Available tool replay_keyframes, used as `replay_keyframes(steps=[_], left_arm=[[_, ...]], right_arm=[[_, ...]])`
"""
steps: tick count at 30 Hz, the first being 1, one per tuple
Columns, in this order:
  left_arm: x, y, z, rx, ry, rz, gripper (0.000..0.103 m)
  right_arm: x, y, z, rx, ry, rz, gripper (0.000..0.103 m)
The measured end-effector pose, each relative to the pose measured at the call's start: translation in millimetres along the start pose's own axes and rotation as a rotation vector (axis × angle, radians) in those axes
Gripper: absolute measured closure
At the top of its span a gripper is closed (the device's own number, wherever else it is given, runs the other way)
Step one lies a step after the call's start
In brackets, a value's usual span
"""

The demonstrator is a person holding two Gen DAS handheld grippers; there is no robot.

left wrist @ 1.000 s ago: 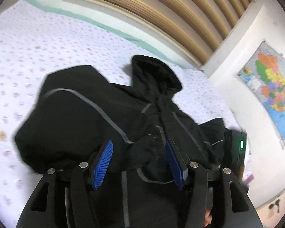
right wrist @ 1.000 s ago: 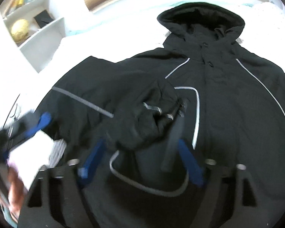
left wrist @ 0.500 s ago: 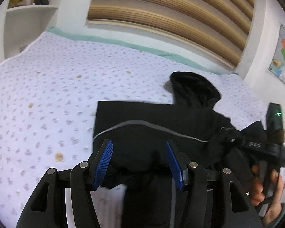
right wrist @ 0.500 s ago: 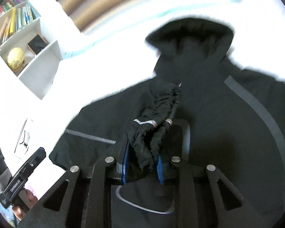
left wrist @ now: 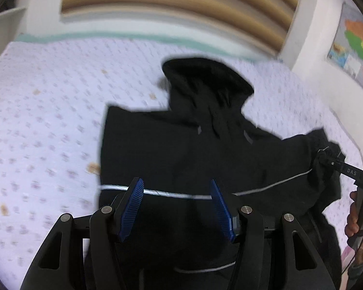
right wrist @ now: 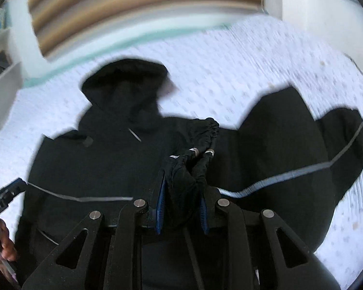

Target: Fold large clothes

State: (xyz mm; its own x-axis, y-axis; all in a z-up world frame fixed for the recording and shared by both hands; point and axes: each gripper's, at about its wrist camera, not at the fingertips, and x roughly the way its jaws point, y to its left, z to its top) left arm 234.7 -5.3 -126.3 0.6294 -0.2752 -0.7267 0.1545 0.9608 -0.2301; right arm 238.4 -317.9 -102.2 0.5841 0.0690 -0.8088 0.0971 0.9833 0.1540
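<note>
A black hooded jacket (left wrist: 181, 149) with thin grey piping lies spread on the bed, hood (right wrist: 125, 82) toward the headboard. My right gripper (right wrist: 182, 188) is shut on the bunched, elastic sleeve cuff (right wrist: 200, 142) and holds it raised above the jacket's body. In the left wrist view that cuff (left wrist: 326, 154) hangs at the far right from the right gripper (left wrist: 336, 163), with a hand below it. My left gripper (left wrist: 176, 182) hovers open over the jacket's lower front, nothing between its blue pads. The other sleeve (right wrist: 338, 145) lies out to the right.
The bed sheet (left wrist: 48, 125) is pale with small dots and spreads wide to the left of the jacket. A slatted wooden headboard (left wrist: 176, 7) stands behind. A map (left wrist: 355, 46) hangs on the right wall and a white shelf (right wrist: 2, 84) stands at the left.
The right gripper has closed on the sleeve cuff that lay on the jacket's chest and carried it up and off to the side. The left gripper stayed open and swung across the jacket.
</note>
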Motion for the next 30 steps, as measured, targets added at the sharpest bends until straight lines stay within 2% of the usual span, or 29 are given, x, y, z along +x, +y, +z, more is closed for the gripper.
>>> replay_keyframes(steps=[4, 5, 10, 11, 13, 15, 16, 17, 19, 20, 21, 22, 23, 24, 26, 30], left_arm=[[60, -2, -19, 0.019, 0.143, 0.074, 0.045], [69, 0, -23, 0.022, 0.156, 0.085, 0.045], [61, -4, -20, 0.048, 0.125, 0.097, 0.045], [51, -7, -19, 0.052, 0.094, 0.080, 0.045], [33, -10, -15, 0.029, 0.043, -0.011, 0.045], [19, -19, -10, 0.016, 0.004, -0.082, 0.045], [16, -25, -8, 0.021, -0.002, -0.095, 0.045], [17, -30, -7, 0.031, 0.003, -0.106, 0.045], [27, -38, -11, 0.049, 0.031, -0.108, 0.045], [37, -40, -16, 0.045, 0.054, -0.093, 0.045], [48, -39, -20, 0.031, 0.081, -0.082, 0.045], [62, -33, -28, 0.007, 0.113, -0.082, 0.045], [70, -28, -35, 0.005, 0.107, -0.094, 0.045], [68, -26, -42, 0.022, 0.076, -0.109, 0.045], [66, -27, -47, 0.060, 0.041, -0.109, 0.045], [71, -32, -50, 0.101, 0.024, -0.068, 0.045]], right_arm=[[53, -14, -24, 0.007, 0.119, -0.029, 0.076], [63, -16, -29, 0.010, 0.135, -0.035, 0.075], [47, -15, -38, -0.042, 0.131, -0.066, 0.061], [35, -12, -34, -0.046, 0.109, -0.060, 0.059], [6, -2, -31, -0.065, 0.017, -0.027, 0.049], [-17, 13, -28, -0.097, -0.068, -0.005, 0.023], [-24, 22, -29, -0.118, -0.099, 0.002, 0.021], [-25, 35, -30, -0.160, -0.108, 0.017, 0.022], [-6, 56, -36, -0.222, -0.046, 0.025, 0.037], [6, 63, -41, -0.242, -0.014, 0.016, 0.051], [24, 68, -47, -0.260, 0.032, -0.014, 0.055], [38, 68, -54, -0.262, 0.066, -0.032, 0.057], [58, 65, -65, -0.253, 0.114, -0.048, 0.058], [68, 61, -72, -0.248, 0.123, -0.043, 0.058], [71, 55, -82, -0.246, 0.061, -0.017, 0.057], [71, 45, -87, -0.220, 0.024, -0.001, 0.058]])
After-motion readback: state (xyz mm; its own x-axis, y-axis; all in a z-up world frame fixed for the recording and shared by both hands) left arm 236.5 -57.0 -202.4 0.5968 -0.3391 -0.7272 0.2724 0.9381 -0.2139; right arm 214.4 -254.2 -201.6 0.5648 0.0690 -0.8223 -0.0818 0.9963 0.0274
